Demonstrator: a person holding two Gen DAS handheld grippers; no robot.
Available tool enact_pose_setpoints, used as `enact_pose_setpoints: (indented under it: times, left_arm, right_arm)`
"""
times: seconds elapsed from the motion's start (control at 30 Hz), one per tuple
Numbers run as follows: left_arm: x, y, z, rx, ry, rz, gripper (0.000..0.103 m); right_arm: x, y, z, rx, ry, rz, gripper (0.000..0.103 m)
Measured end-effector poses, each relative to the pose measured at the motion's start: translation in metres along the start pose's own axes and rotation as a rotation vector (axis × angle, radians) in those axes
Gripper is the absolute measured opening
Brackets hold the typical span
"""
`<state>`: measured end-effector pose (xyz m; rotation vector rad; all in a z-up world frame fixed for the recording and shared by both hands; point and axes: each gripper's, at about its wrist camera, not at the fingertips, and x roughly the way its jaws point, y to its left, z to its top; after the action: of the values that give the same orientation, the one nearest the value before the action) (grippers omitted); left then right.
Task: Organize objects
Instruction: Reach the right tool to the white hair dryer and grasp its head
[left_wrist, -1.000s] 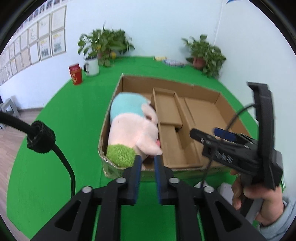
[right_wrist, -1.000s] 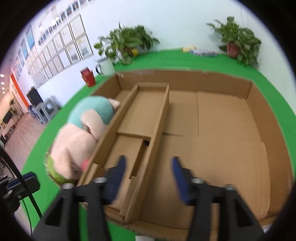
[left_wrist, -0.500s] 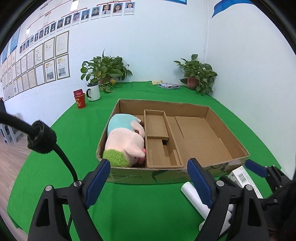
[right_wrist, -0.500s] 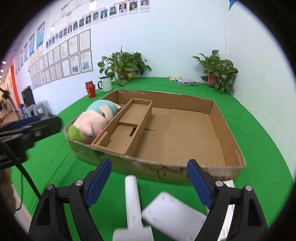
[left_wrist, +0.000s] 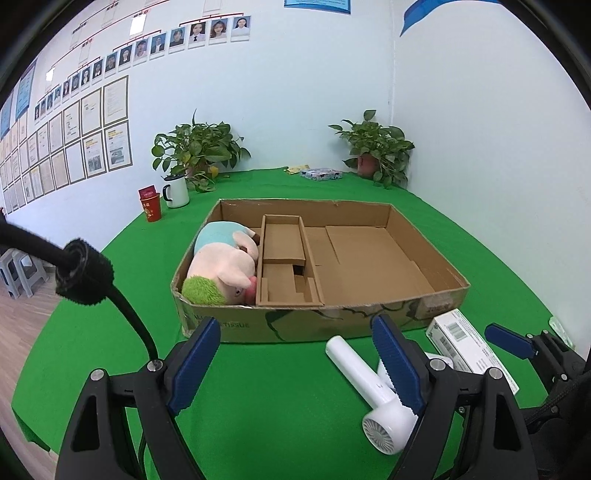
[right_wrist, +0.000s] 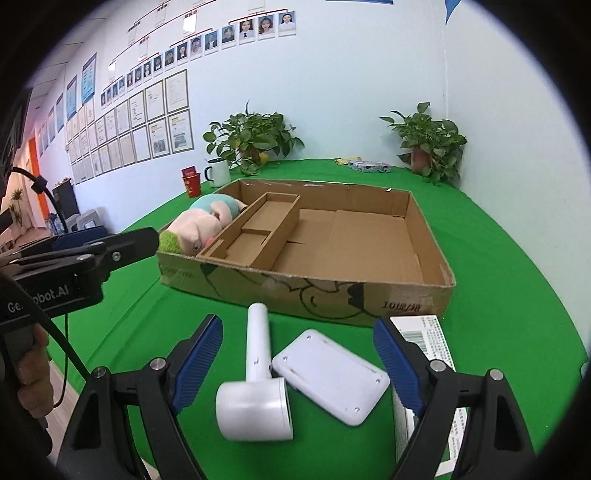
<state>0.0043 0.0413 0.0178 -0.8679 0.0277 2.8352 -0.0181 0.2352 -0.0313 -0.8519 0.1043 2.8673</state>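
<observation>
A shallow cardboard box (left_wrist: 424, 306) lies on the green table. A pink plush toy (left_wrist: 221, 266) with green hair fills its left compartment. In front of the box lie a white hair dryer (right_wrist: 258, 387), a flat white device (right_wrist: 330, 373) and a white carton (right_wrist: 424, 339) with a barcode. My left gripper (left_wrist: 295, 320) hovers short of the box front; its jaws are wide, closing slightly, with nothing between them. My right gripper (right_wrist: 298, 322) hangs open over the hair dryer and the flat device, touching neither.
A red cup (left_wrist: 150, 208) and a white mug (left_wrist: 176, 191) stand at the back left beside a potted plant (left_wrist: 199, 147). Another plant (left_wrist: 376, 147) and a tissue pack (left_wrist: 319, 173) sit at the back. The table edge curves away on the left.
Both grippers have drawn back from the box toward its front. My left jaws went from nearly shut beside the plush toy to wide apart. The hair dryer and carton came into view.
</observation>
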Motion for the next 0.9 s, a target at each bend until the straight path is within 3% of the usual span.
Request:
enact_pose_setpoints:
  times: [0.1, 0.17, 0.23, 0.4, 0.47, 0.57, 0.67, 0.73, 0.77, 0.9]
  left_arm:
    - [-0.007, 0.004, -0.009, -0.051, -0.009, -0.034, 0.079]
    - [-0.007, 0.009, -0.013, -0.080, 0.009, -0.060, 0.056]
    - [-0.001, 0.013, -0.020, -0.099, 0.065, -0.102, 0.050]
    - [0.028, 0.025, -0.039, -0.199, 0.231, -0.292, 0.052]
    - [0.041, 0.031, -0.045, -0.255, 0.275, -0.329, 0.062]
    - [0.048, 0.035, -0.054, -0.279, 0.296, -0.304, 0.075]
    - [0.051, 0.037, -0.060, -0.286, 0.303, -0.308, 0.077]
    - [0.054, 0.040, -0.060, -0.293, 0.307, -0.305, 0.077]
    - [0.056, 0.041, -0.060, -0.298, 0.309, -0.304, 0.077]
    - [0.061, 0.043, -0.063, -0.308, 0.321, -0.310, 0.077]
  right_arm:
    - [-0.007, 0.000, -0.006, 0.001, -0.016, 0.026, 0.082]
    - [-0.010, 0.000, -0.013, 0.005, -0.010, 0.064, 0.081]
    - [-0.015, -0.002, -0.022, 0.014, -0.011, 0.139, 0.081]
    - [-0.022, 0.008, -0.044, -0.037, 0.026, 0.208, 0.081]
    - [-0.018, 0.014, -0.049, -0.045, 0.051, 0.208, 0.081]
    - [-0.010, 0.023, -0.051, -0.068, 0.076, 0.195, 0.081]
    - [0.002, 0.030, -0.052, -0.085, 0.101, 0.153, 0.078]
    - [0.013, 0.032, -0.052, -0.088, 0.131, 0.099, 0.058]
    - [0.017, 0.033, -0.053, -0.088, 0.149, 0.074, 0.054]
    - [0.019, 0.032, -0.056, -0.066, 0.169, 0.076, 0.054]
